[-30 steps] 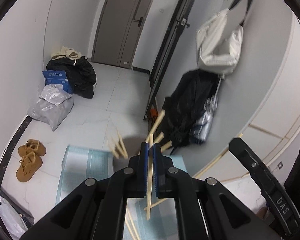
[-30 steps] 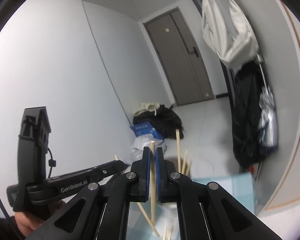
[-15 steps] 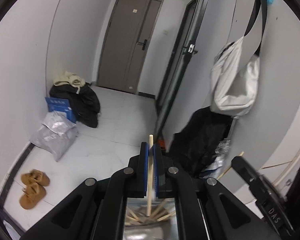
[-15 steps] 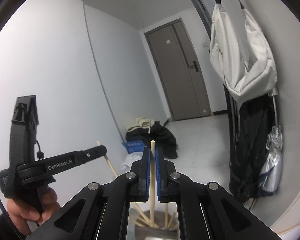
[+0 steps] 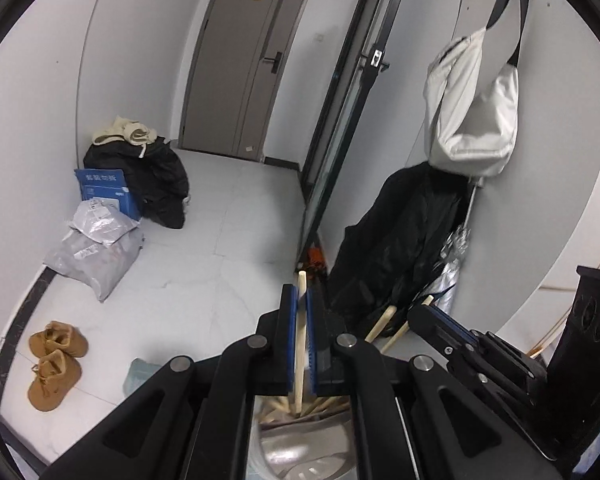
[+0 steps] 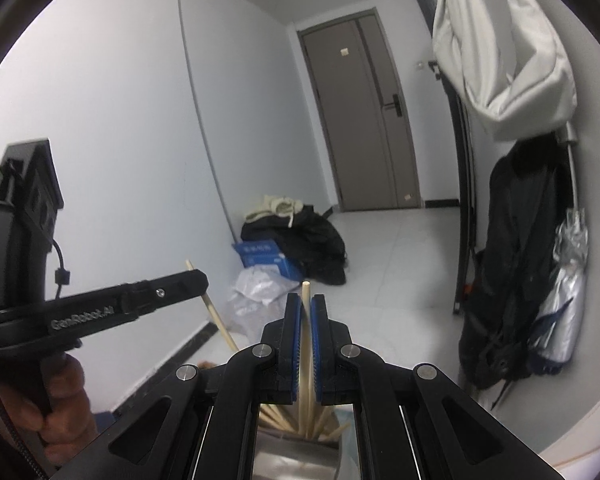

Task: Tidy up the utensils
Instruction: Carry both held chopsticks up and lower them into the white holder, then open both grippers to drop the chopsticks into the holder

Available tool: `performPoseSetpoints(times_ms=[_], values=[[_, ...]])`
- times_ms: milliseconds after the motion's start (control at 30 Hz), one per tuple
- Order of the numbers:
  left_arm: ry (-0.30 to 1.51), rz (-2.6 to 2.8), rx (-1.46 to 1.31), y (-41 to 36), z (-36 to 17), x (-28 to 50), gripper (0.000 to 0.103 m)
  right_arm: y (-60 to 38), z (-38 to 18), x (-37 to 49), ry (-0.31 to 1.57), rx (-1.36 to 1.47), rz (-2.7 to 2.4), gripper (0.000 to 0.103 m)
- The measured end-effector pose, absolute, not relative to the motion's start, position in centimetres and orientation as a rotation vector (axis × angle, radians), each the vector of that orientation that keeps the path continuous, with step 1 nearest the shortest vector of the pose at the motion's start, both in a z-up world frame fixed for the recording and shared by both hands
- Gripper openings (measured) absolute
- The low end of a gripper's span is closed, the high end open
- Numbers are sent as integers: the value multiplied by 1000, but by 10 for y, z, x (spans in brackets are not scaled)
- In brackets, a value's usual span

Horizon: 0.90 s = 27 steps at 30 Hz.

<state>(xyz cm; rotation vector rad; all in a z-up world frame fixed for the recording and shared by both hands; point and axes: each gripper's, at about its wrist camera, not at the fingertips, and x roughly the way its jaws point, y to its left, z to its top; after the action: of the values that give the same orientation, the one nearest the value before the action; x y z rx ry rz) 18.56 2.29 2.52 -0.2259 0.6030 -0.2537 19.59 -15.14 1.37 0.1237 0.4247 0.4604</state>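
Left wrist view: left gripper (image 5: 300,312), matte black w/ ribbed blue pads (image 5: 287,340), is clamped on one pale round wooden chopstick (image 5: 300,344) standing about upright; its blunt top pokes just above the pads, its lower end reaches down among more chopsticks (image 5: 320,404) fanned out in a shiny metal cylindrical holder (image 5: 300,448) right under the gripper. At right, the right gripper's (image 5: 424,314) black finger comes in from the side, w/ two light stick ends (image 5: 384,322) just beside it. Background: glossy pale floor tiles (image 5: 204,272), tan suede-like boots (image 5: 54,360), crinkly grey plastic mailer bags (image 5: 96,248), blue cardboard box (image 5: 104,192), black heap of clothes (image 5: 156,184), grey flat door (image 5: 252,60), white fabric bag (image 5: 472,104) hung on wall. Right wrist view: right gripper (image 6: 307,320), same black frame + blue pads, pinches its own smooth wooden chopstick (image 6: 306,344), near vertical, tip just above the pads, bottom end in the bunch of sticks (image 6: 292,416) in the polished steel holder (image 6: 296,456). At left, the left gripper (image 6: 196,284) is seen side-on, lettering on its arm, slim chopstick (image 6: 216,320) slanting through its tip; bare hand (image 6: 60,404) wraps its handle. Silver folded umbrella (image 6: 564,288) and black coat (image 6: 512,264) hang at right.
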Motion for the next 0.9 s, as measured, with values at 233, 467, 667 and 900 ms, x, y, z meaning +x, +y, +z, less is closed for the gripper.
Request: performPoseSetpoints(times_ms=[233, 467, 667, 900], values=[[642, -272, -171, 12, 6, 176, 1, -139, -17, 195, 493, 104, 472, 4], [701, -313, -185, 12, -4, 177, 2, -132, -34, 194, 564, 90, 484, 5], [749, -330, -223, 16, -7, 171, 3, -140, -31, 182, 584, 116, 509, 9], [772, -294, -222, 13, -10, 148, 9, -159, -25, 155, 588, 138, 473, 16]])
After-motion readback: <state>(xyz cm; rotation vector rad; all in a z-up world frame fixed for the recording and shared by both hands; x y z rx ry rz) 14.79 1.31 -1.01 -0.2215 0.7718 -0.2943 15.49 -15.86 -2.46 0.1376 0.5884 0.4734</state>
